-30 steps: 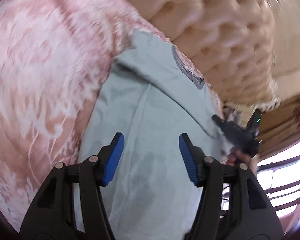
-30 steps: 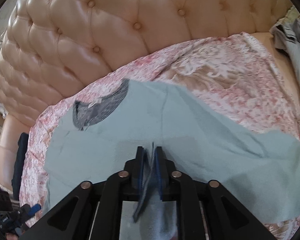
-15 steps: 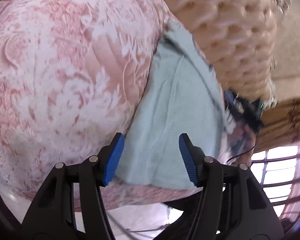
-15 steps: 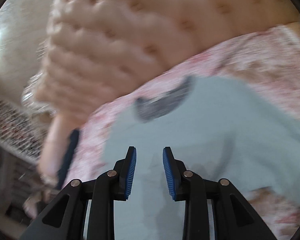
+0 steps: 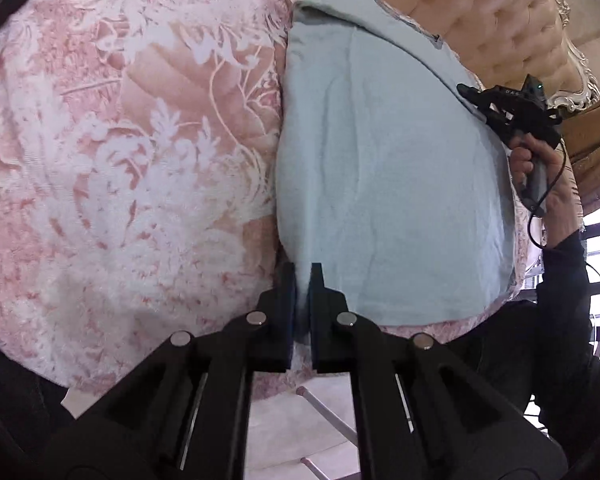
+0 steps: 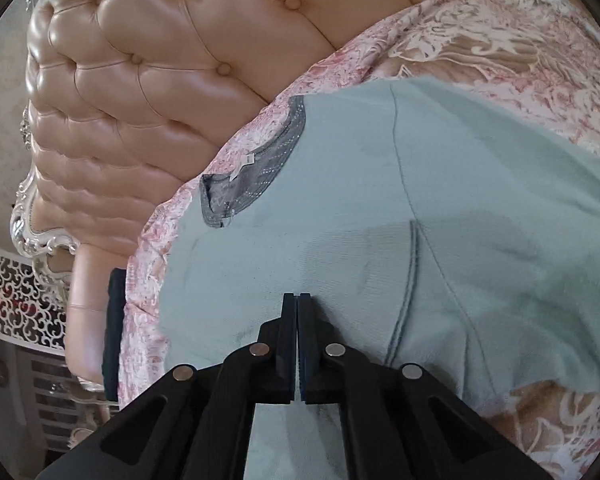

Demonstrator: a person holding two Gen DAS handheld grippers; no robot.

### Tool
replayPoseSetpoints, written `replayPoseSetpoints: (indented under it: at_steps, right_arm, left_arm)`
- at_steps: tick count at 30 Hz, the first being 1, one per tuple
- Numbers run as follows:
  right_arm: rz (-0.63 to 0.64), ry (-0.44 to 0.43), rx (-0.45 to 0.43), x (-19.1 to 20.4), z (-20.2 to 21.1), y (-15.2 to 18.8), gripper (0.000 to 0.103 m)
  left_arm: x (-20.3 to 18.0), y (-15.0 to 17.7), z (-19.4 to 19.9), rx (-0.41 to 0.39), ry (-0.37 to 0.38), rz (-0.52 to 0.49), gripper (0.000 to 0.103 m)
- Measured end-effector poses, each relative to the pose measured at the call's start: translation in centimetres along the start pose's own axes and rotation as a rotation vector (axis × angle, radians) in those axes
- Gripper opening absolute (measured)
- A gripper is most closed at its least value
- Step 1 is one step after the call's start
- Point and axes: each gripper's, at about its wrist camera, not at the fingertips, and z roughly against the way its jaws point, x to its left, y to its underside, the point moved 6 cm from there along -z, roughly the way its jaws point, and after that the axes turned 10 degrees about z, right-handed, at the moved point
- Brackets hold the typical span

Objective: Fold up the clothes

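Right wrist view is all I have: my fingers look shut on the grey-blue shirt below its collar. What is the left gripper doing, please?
Observer: The left gripper is shut on the shirt at its near corner.
Operator: Is the shirt flat there?
Observer: Mostly; it lies on the pink bedspread with mild wrinkles.
Operator: Where does my gripper show?
Observer: A hand holds the right gripper at the shirt's far edge, near the headboard.
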Motion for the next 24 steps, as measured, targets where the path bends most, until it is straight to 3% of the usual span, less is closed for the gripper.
replayPoseSetpoints:
  at_steps: [15, 18, 22, 23, 24]
  right_arm:
    - [0.069, 0.072, -0.013, 0.4, 0.0, -0.1, 0.0]
    - [0.07, 0.076, -0.043, 1.0, 0.8, -0.4, 0.008]
    - [0.083, 0.038, -0.169, 1.3, 5.5, -0.9, 0.009]
    - [0.087, 0.028, -0.2, 1.4, 6.7, -1.0, 0.019]
    - [0.09, 0.019, -0.231, 1.4, 7.9, -1.2, 0.039]
  left_arm:
    - [2.0, 0.5, -0.5, 0.029, -0.004, 0.095, 0.009]
    - [2.7, 0.9, -0.1, 0.028, -0.019, 0.121, 0.014]
    - [2.7, 0.9, 1.8, -0.024, -0.058, 0.106, 0.014]
    - [2.1, 0.7, 2.5, -0.063, -0.08, 0.068, 0.014]
    - [1.4, 0.4, 3.1, -0.102, -0.103, 0.031, 0.014]
